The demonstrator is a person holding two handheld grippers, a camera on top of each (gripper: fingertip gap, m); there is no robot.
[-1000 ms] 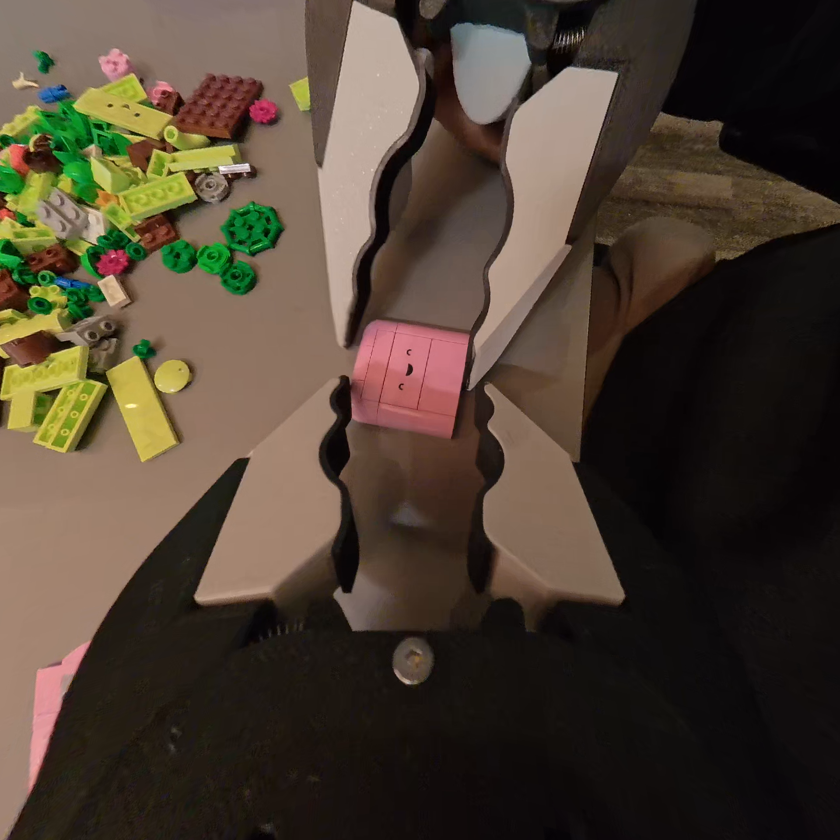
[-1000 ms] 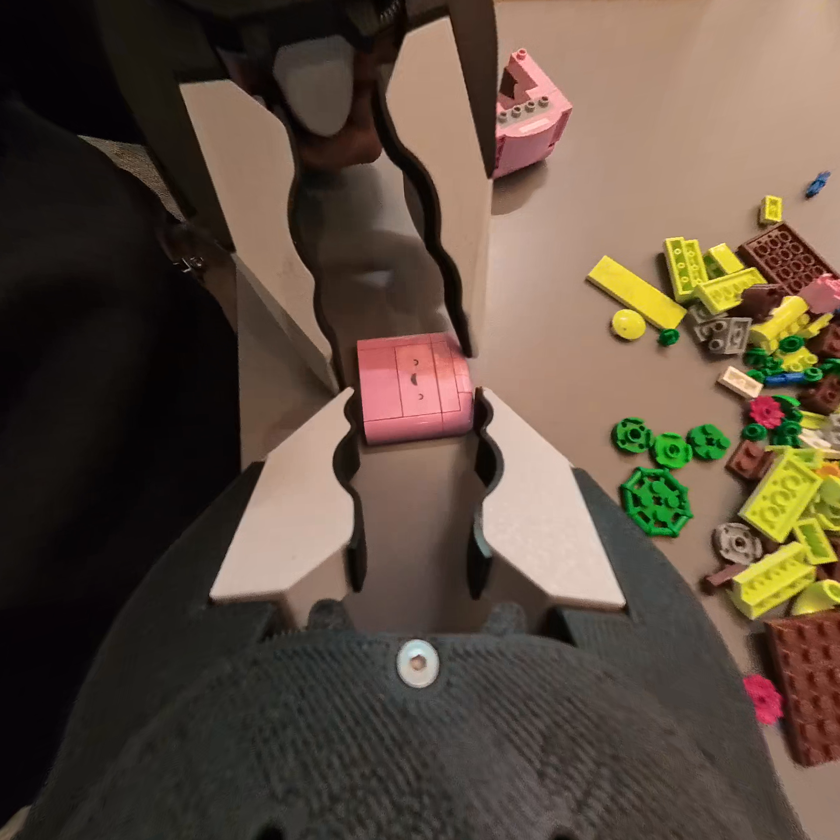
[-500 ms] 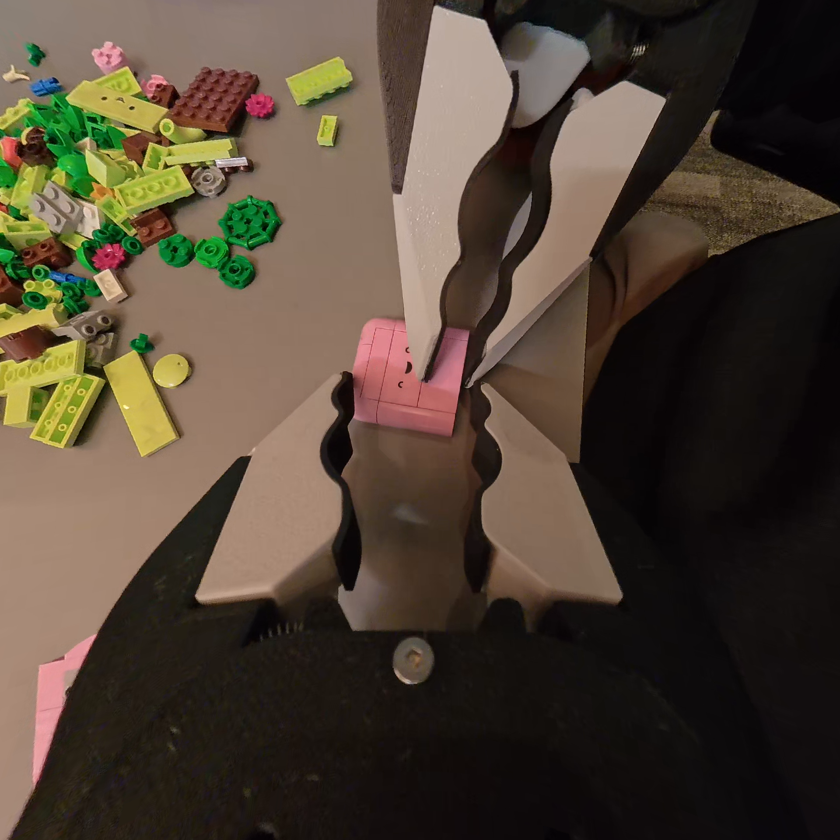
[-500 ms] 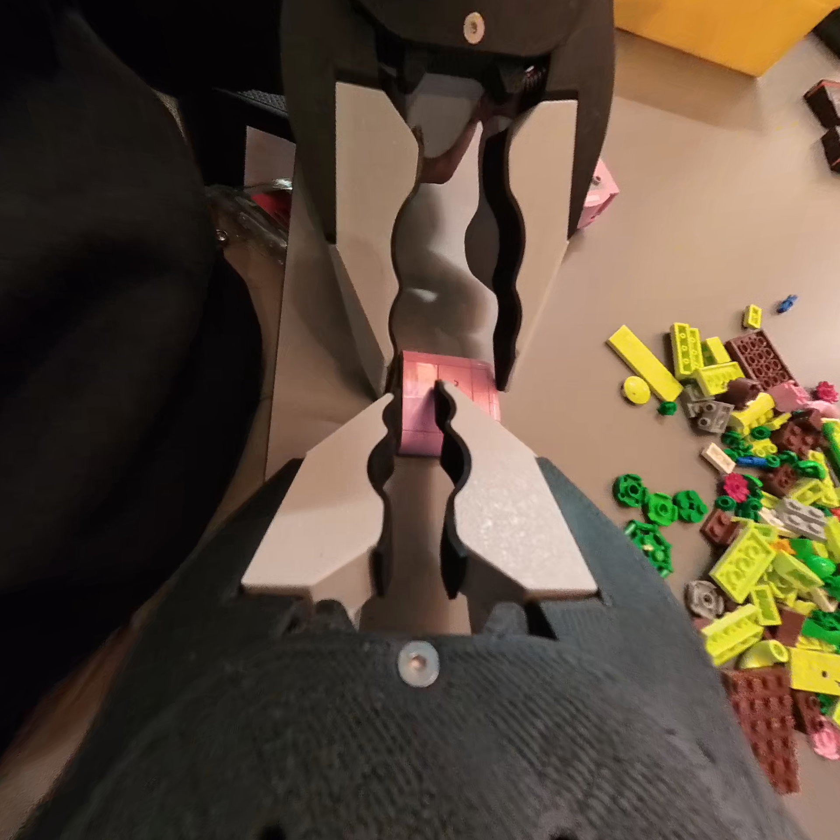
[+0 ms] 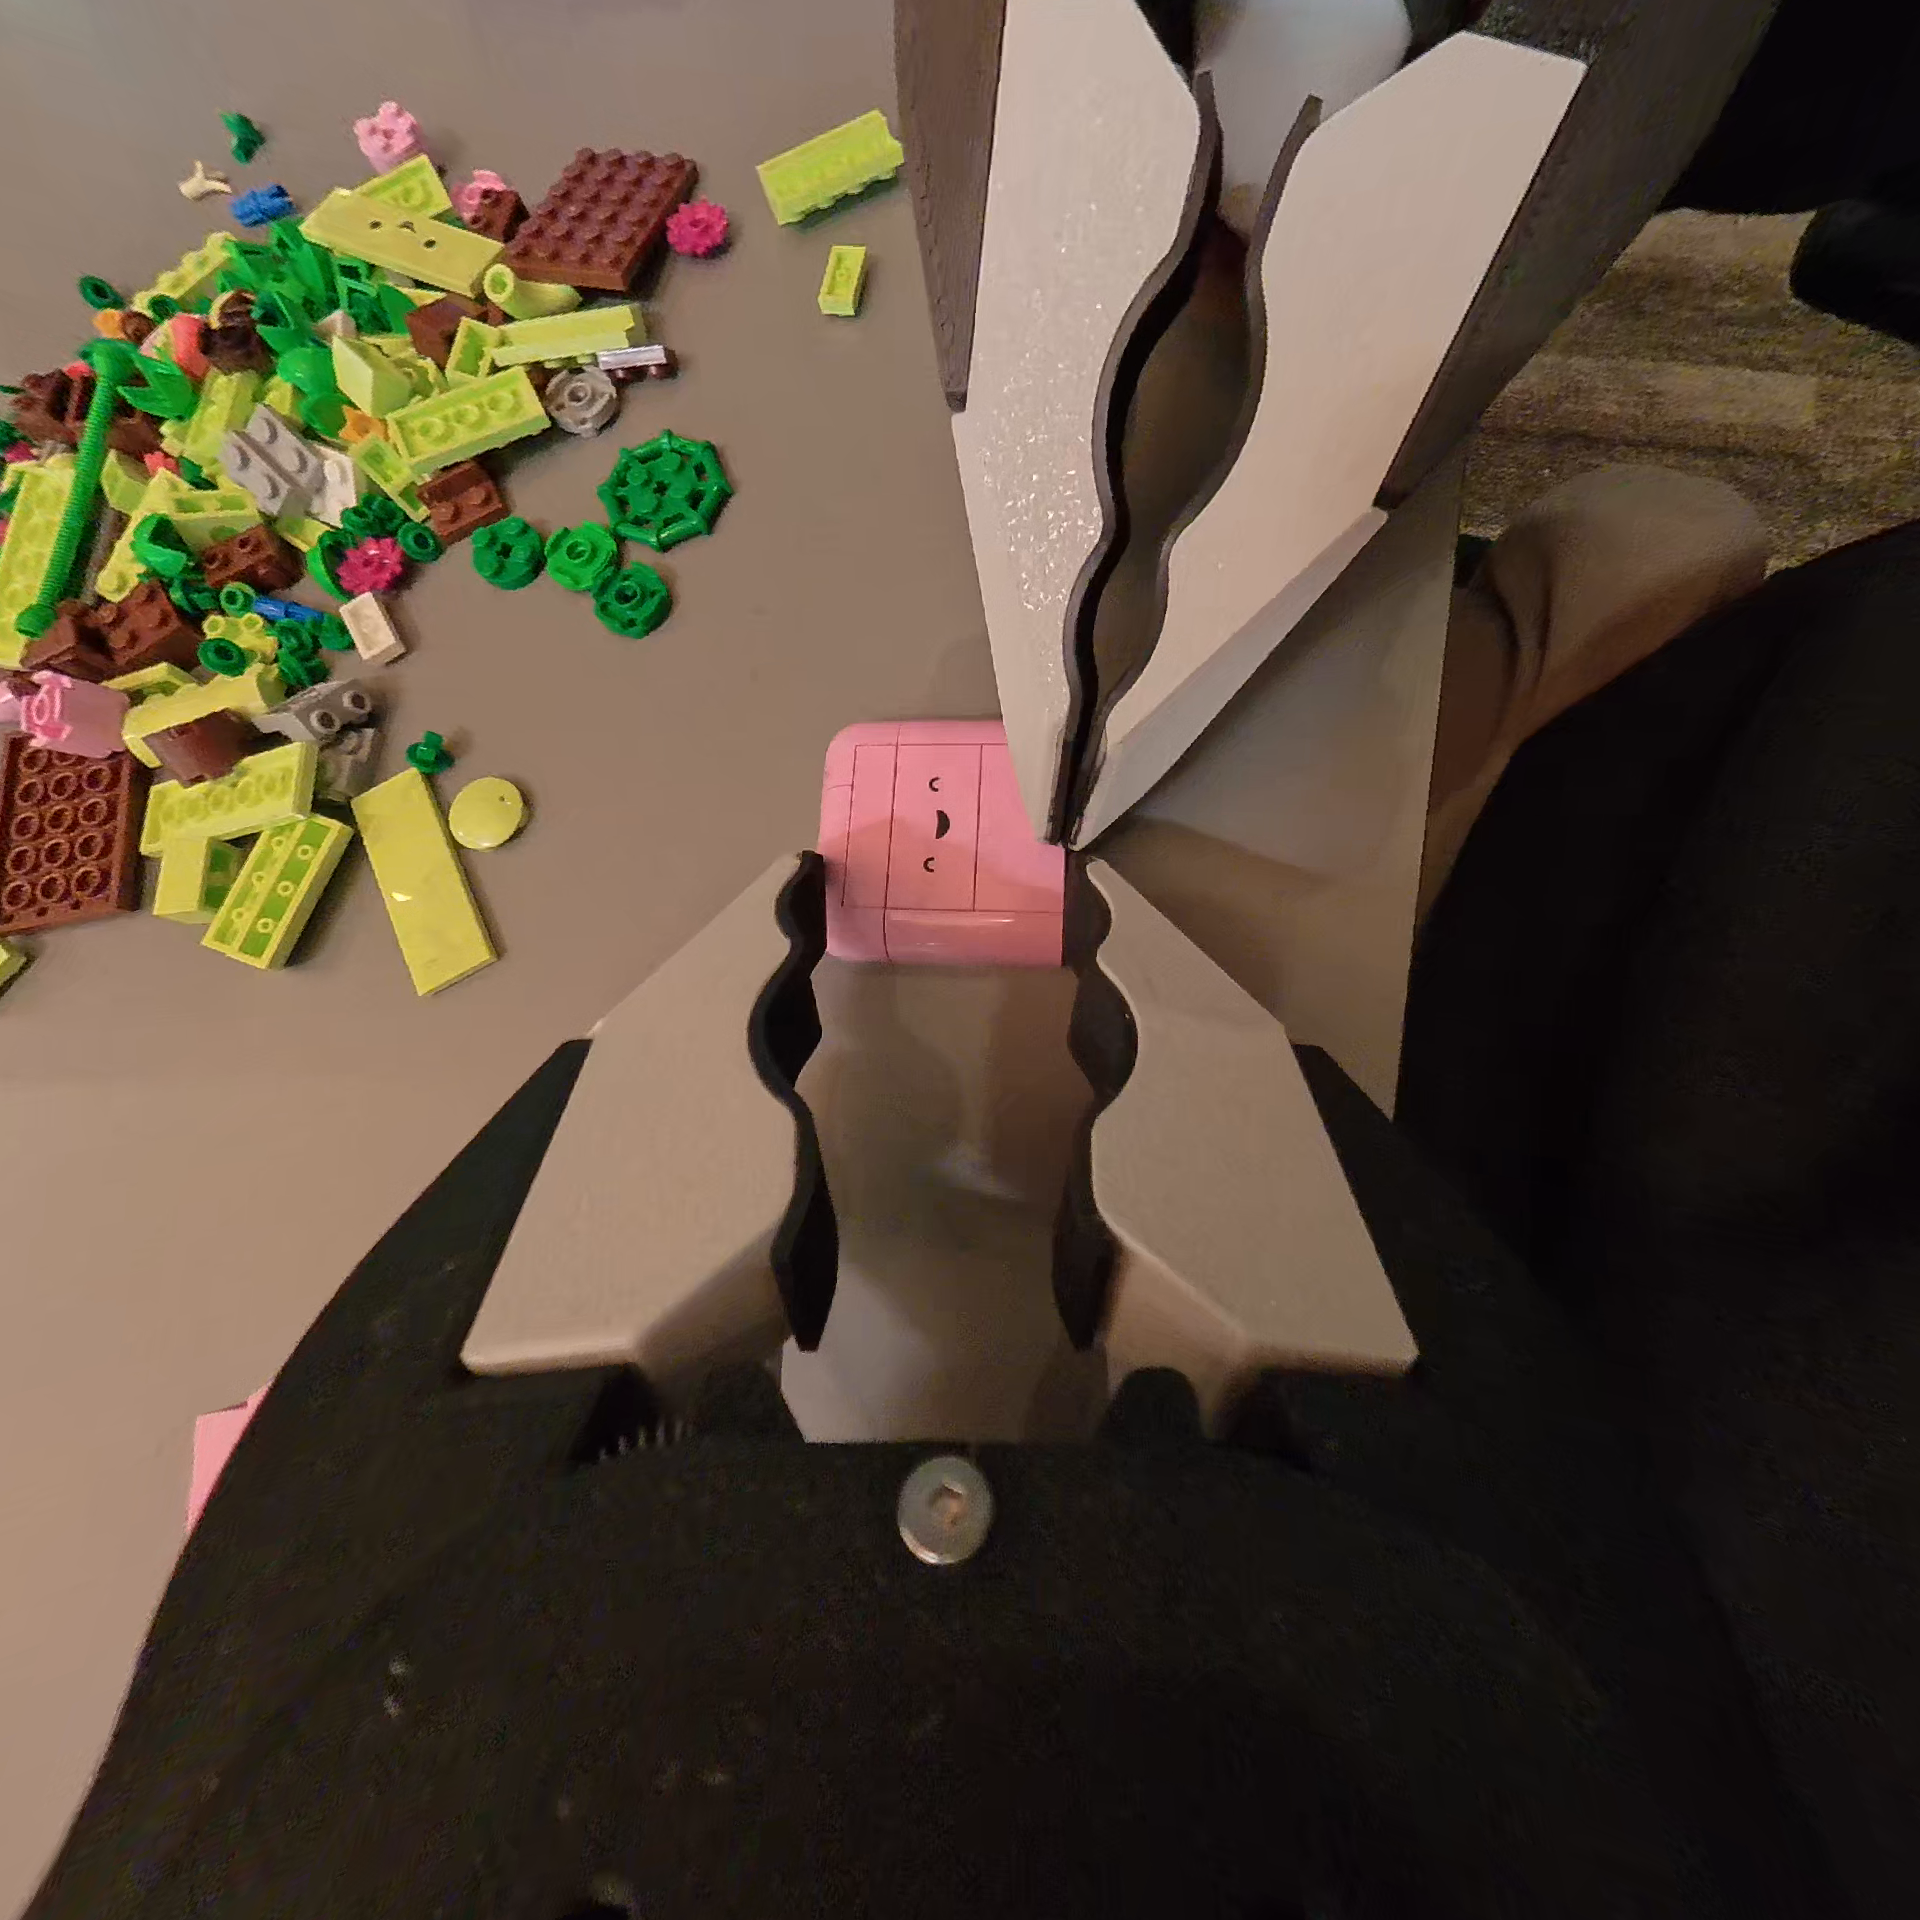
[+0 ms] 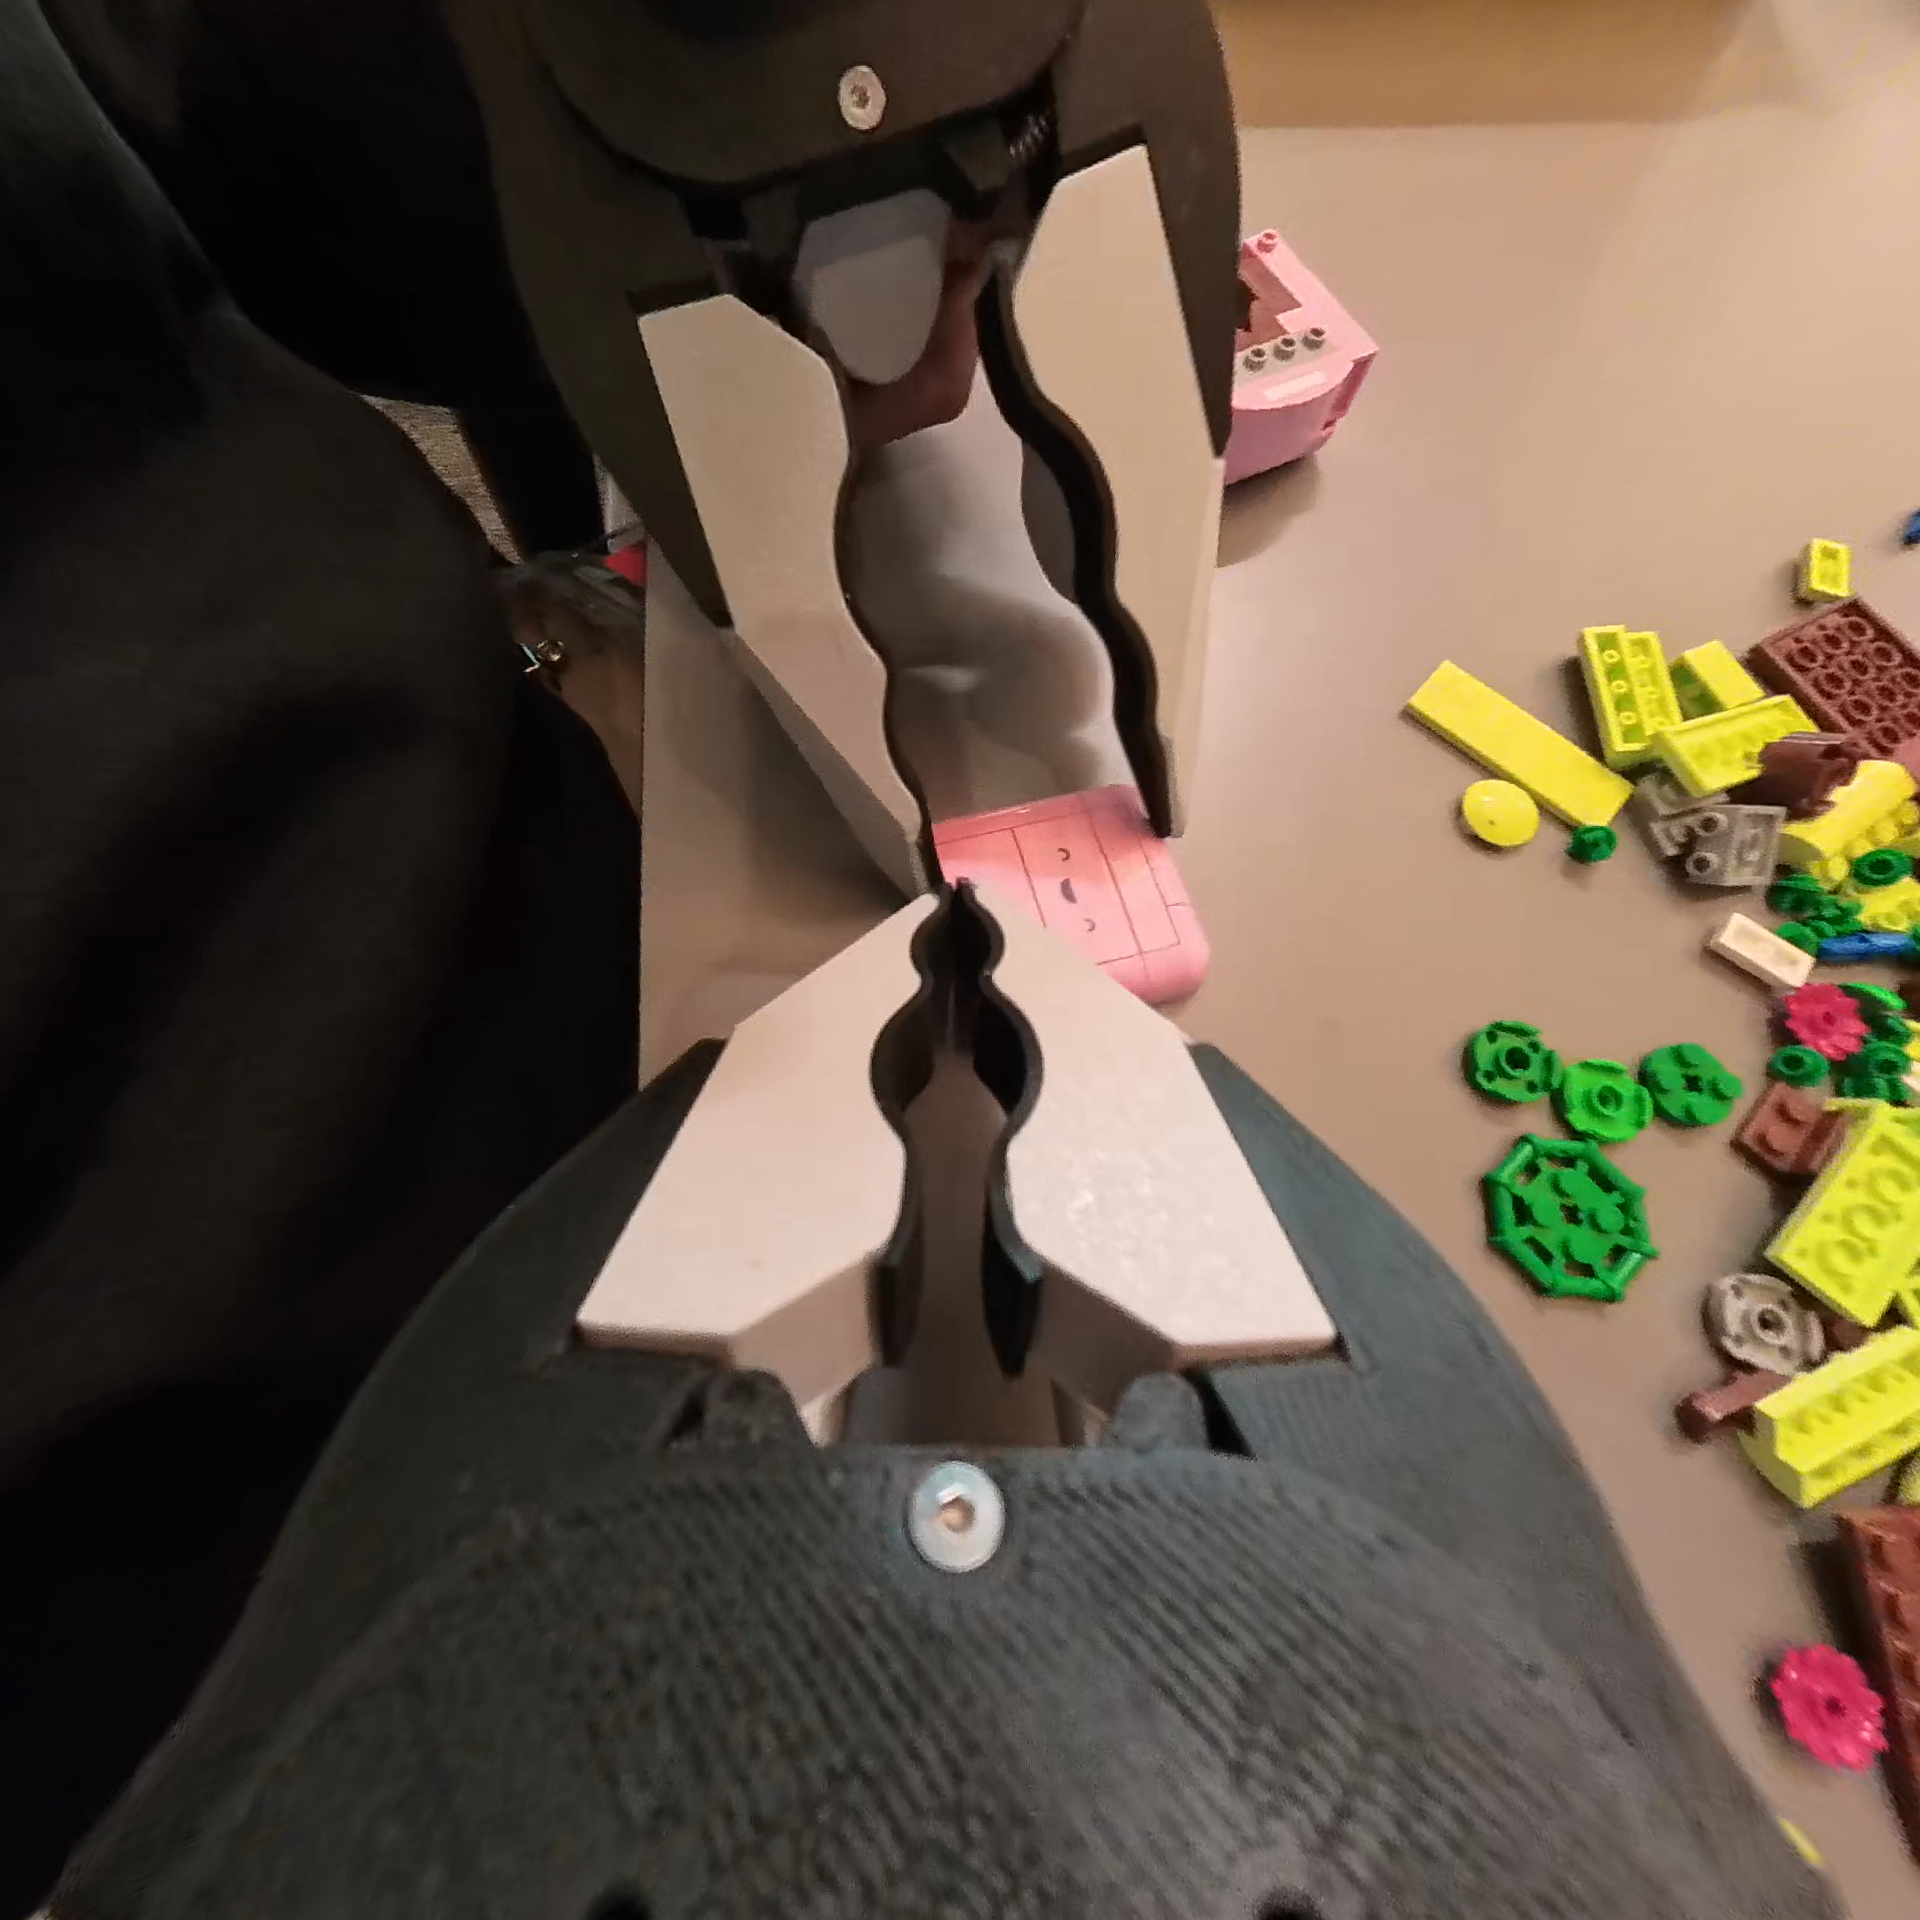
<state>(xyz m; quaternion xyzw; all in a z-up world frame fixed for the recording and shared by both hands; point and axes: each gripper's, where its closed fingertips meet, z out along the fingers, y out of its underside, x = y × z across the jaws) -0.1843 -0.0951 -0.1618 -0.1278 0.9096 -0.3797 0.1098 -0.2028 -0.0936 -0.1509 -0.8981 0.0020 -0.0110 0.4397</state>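
Observation:
A pink brick block with a small face printed on top sits at the near edge of the grey table. My left gripper is shut on it, one fingertip on each side. My right gripper comes in from the opposite side with its jaws closed and empty, its tips touching the block's right top corner. In the right wrist view, the right gripper meets the edge of the pink block, which is held between the tips of the left gripper.
A pile of loose lime, green, brown and grey bricks lies on the table to the left; it also shows in the right wrist view. A pink built piece stands behind the left gripper. A person's dark clothing is beside the table edge. The tips of both grippers are at nearly the same place.
My right gripper, at first open around the pink block, has closed and shifted to the block's edge. My left gripper has kept its hold on the block.

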